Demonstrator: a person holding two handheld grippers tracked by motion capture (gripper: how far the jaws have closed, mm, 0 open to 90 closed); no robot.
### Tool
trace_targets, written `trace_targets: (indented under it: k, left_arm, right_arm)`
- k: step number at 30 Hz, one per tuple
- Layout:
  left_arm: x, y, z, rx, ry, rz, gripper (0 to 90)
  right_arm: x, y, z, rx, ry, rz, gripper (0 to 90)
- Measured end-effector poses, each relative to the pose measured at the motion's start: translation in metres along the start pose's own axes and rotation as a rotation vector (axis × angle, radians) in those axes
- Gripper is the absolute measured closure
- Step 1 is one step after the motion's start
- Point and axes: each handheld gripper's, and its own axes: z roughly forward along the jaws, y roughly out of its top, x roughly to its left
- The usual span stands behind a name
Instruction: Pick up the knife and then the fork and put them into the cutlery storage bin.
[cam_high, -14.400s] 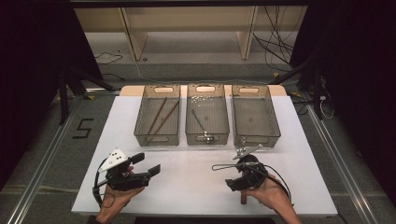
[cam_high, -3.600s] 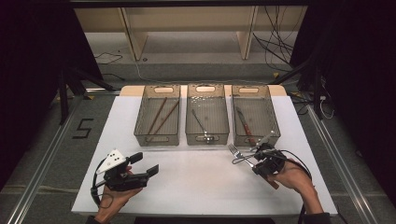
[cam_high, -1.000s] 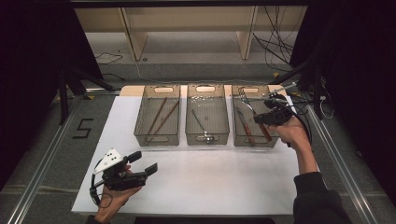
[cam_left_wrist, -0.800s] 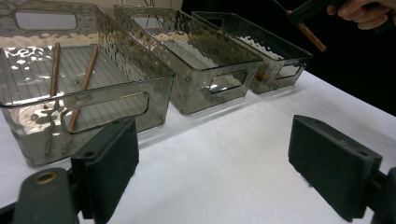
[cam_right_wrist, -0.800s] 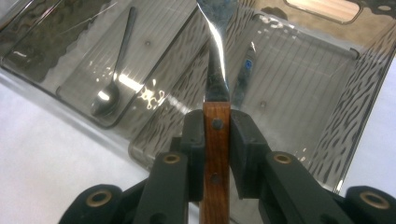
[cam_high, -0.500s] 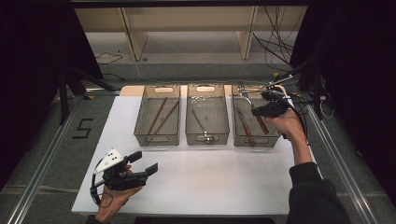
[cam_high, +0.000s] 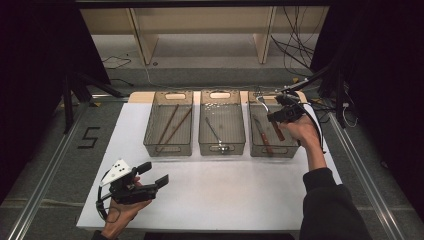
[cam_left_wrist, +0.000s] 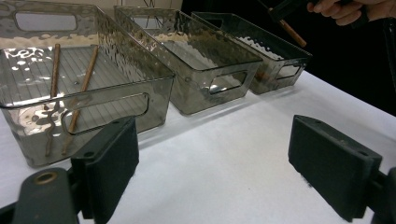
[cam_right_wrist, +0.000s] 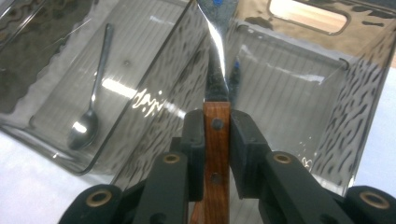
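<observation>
Jaws around fork over right bin

The right gripper has carried a wooden-handled utensil, probably a fork, from the table's near edge to above the right-hand bin. That bin has gained a knife since the earliest picture.
</observation>
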Motion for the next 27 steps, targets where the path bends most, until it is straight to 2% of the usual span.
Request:
trace_targets:
  k: [17,27]
  left_arm:
    - [0.0,0.0,0.0,0.001,-0.002,0.001,15.9]
    - [-0.001,0.0,0.0,0.001,-0.003,0.001,15.9]
  right_arm:
    - [-0.005,0.0,0.017,-0.003,-0.035,0.039,77.7]
    - [-0.01,-0.008,0.028,0.023,-0.04,0.065,77.6]
